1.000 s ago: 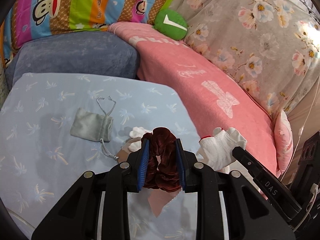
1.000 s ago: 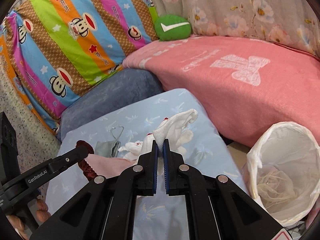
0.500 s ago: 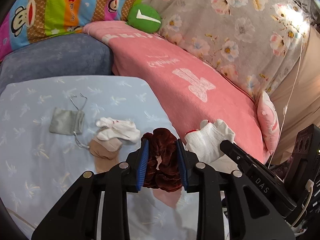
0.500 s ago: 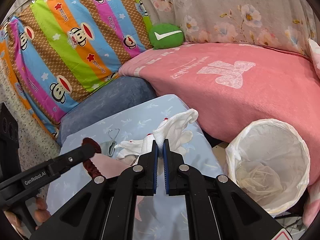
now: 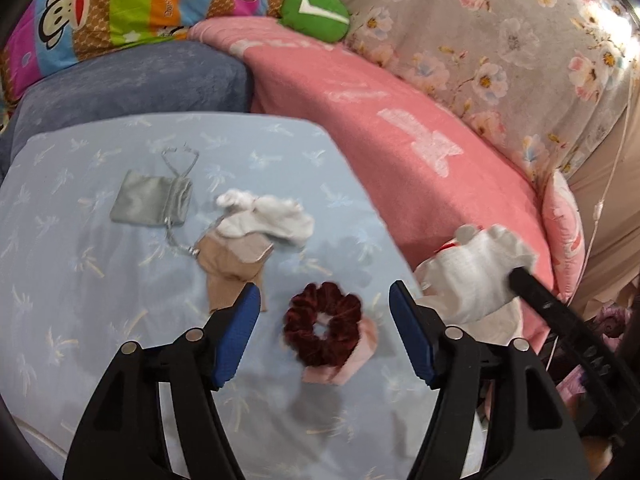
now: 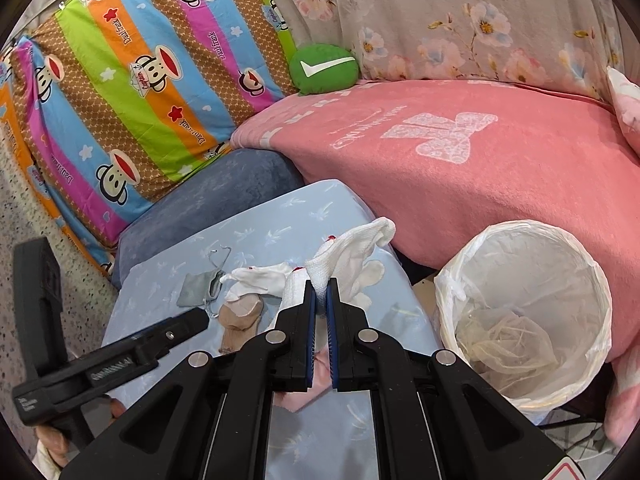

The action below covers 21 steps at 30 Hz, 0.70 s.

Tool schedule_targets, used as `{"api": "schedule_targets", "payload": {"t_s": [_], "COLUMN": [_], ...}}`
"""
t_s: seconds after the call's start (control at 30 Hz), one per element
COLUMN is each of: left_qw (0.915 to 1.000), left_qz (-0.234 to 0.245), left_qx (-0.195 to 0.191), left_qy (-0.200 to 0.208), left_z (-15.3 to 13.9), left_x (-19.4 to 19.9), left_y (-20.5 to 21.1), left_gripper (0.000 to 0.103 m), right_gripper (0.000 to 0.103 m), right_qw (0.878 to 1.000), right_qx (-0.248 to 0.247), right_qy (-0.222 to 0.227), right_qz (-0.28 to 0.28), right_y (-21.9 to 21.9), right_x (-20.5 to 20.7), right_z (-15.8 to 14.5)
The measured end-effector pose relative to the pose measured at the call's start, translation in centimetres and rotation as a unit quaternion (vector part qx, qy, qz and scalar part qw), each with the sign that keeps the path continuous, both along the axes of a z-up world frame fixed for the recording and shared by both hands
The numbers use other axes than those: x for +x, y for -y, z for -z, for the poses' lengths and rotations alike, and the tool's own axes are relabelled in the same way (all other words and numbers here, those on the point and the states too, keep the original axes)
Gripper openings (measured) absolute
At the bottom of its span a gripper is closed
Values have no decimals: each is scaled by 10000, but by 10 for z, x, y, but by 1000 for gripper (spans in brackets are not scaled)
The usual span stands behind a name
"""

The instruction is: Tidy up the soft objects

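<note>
My left gripper (image 5: 322, 322) stands wide, its jaws having just been opening, and the dark red scrunchie (image 5: 323, 323) lies loose between the blue pads (image 5: 236, 338), touching neither, resting partly on a small pink cloth (image 5: 352, 364) on the pale blue sheet (image 5: 80, 280). My right gripper (image 6: 320, 300) is clamped tight on a white glove (image 6: 352, 248), which sticks up and forward from its tips. Just past the left finger lies a beige sock (image 5: 232, 268) with a white sock (image 5: 268, 216) overlapping its far end, and beyond them, to the left, a grey drawstring pouch (image 5: 152, 202). To my right, beside the sheet's edge, stands a bin lined with a white bag (image 6: 524, 320). Farther off lie a pink blanket (image 6: 480, 152), a blue-grey cushion (image 5: 132, 84), a striped monkey-print pillow (image 6: 132, 80) and a green round cushion (image 6: 324, 68)
</note>
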<state>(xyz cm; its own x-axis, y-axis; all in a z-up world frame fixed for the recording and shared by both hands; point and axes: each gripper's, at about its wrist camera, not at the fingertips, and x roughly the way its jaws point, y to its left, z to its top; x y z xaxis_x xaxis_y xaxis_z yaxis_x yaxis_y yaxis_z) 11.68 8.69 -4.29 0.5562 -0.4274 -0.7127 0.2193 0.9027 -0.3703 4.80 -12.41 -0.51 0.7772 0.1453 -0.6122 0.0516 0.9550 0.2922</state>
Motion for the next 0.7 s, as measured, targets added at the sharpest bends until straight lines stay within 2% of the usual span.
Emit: {"api": "schedule_targets", "payload": {"t_s": [0.13, 0.27, 0.37, 0.47, 0.5, 0.53, 0.7], "left_qw": [9992, 9981, 9968, 9949, 9946, 9944, 9973], "left_qz": [-114, 7, 101, 149, 171, 182, 110], "left_qx": [140, 298, 427, 499, 497, 511, 476], "left_qy": [-361, -536, -668, -866, -898, -903, -541], "left_z": [28, 46, 59, 71, 73, 73, 46], "left_x": [10, 15, 20, 26, 26, 25, 16], "left_y": [1, 16, 27, 32, 33, 32, 23], "left_gripper": [63, 58, 49, 35, 22, 19, 14], "right_gripper": [5, 5, 5, 5, 5, 5, 5], "right_qw": [10000, 9999, 9999, 9998, 9998, 9998, 9999], "right_qx": [19, 12, 16, 33, 30, 24, 30], "right_qy": [-51, -100, -141, -176, -178, -178, -128], "right_qz": [4, -29, -34, -16, -11, -3, 43], "right_y": [0, 0, 1, 2, 3, 4, 9], "right_x": [1, 2, 2, 3, 3, 3, 2], "right_z": [5, 9, 12, 15, 15, 15, 13]}}
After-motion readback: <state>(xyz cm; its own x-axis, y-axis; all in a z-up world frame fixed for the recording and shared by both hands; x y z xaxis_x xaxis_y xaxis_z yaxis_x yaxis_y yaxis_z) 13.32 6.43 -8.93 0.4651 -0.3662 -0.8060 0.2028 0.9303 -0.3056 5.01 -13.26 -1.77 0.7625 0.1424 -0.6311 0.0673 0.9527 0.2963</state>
